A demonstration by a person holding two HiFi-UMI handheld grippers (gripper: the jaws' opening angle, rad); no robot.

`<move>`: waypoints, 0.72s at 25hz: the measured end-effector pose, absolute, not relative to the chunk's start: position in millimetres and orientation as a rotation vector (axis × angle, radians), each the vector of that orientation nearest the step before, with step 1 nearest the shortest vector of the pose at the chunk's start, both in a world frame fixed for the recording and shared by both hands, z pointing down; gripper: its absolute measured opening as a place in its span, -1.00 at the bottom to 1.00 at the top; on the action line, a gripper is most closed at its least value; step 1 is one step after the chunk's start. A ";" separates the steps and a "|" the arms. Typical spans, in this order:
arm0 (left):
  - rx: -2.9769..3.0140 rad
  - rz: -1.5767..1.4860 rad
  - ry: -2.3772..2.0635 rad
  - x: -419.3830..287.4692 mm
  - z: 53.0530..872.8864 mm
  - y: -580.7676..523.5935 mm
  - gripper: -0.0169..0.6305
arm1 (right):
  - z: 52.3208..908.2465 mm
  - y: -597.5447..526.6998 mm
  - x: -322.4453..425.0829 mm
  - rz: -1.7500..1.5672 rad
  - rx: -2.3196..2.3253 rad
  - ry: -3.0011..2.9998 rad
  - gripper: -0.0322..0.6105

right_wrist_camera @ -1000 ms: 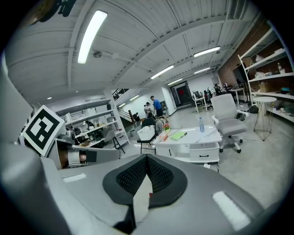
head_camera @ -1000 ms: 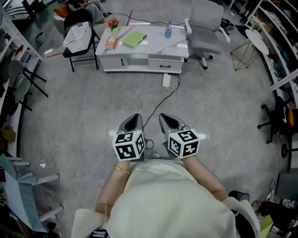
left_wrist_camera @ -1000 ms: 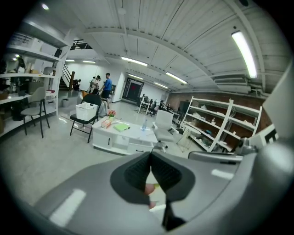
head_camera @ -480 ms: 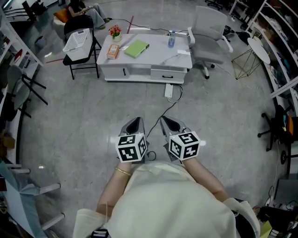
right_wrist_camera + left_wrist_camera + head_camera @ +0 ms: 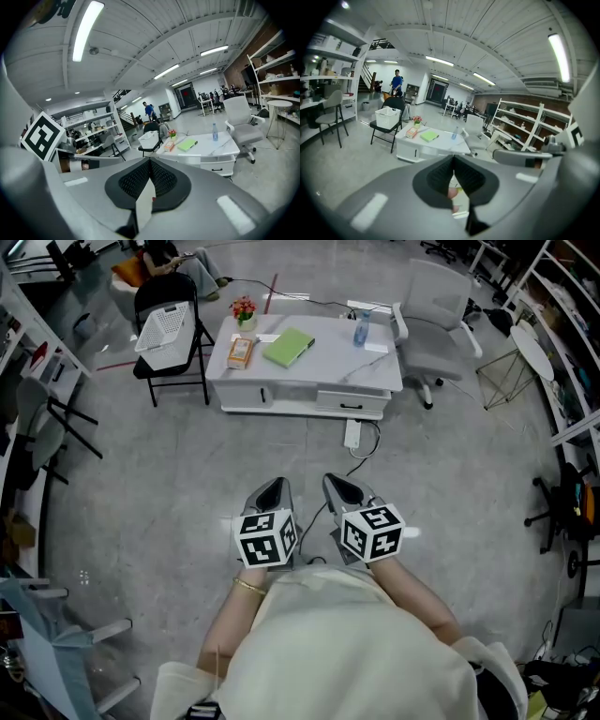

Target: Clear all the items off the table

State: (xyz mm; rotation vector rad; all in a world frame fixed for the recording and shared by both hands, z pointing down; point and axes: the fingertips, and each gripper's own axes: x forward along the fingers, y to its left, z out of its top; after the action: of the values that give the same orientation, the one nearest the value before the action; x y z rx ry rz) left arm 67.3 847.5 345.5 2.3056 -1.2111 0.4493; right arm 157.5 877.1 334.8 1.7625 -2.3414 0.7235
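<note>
The grey two-jaw left gripper (image 5: 270,493) and matching right gripper (image 5: 343,489) are held side by side, tilted slightly downward, jaws pressed together, nothing gripped.

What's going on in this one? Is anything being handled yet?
A person holds a claw in each hand. The left claw and the right claw are both shut and empty, held out over the floor. The white table stands some way ahead and carries a green book, an orange box, a flower pot and a bottle. Nothing is picked up yet.
</note>
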 end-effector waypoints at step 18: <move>2.317 0.461 -1.212 -10.4 346.1 713.6 -0.92 | 335.2 741.9 74.2 0.724 1.744 -2.357 -0.91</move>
State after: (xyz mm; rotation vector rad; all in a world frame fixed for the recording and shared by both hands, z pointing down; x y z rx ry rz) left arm -10.4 713.6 346.1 2.3175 -1.2124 0.4608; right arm 74.2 741.9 335.2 1.7445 -2.3571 0.7237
